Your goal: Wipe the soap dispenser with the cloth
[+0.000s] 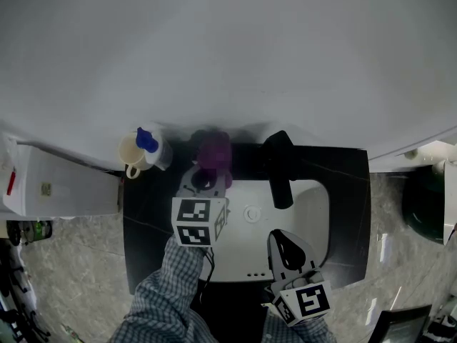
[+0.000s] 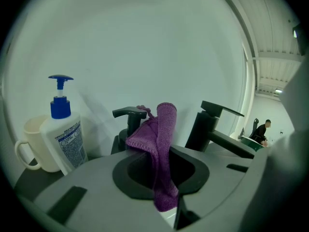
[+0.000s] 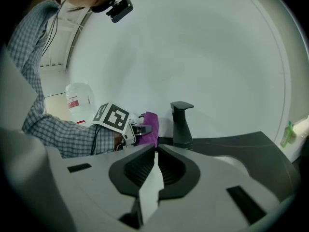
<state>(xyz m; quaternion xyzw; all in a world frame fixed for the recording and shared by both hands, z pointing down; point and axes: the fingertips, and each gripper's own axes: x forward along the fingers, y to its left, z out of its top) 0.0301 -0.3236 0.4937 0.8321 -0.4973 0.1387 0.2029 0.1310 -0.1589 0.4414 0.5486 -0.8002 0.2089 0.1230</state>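
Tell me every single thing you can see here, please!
cloth: 1, purple, draped on the soap dispenser
soap dispenser: 1, black, back of the counter, left of the tap
pump bottle: 1, white with a blue pump, back left
mug: 1, cream, beside the pump bottle
tap: 1, black, behind the sink
sink: 1, white, set in the counter
counter: 1, black
box: 1, white, left of the counter
bin: 1, dark green, far right
sleeves: 2, checked, bottom
left gripper: 1, grey, jaws shut on the cloth
right gripper: 1, grey, over the sink, jaws shut, empty
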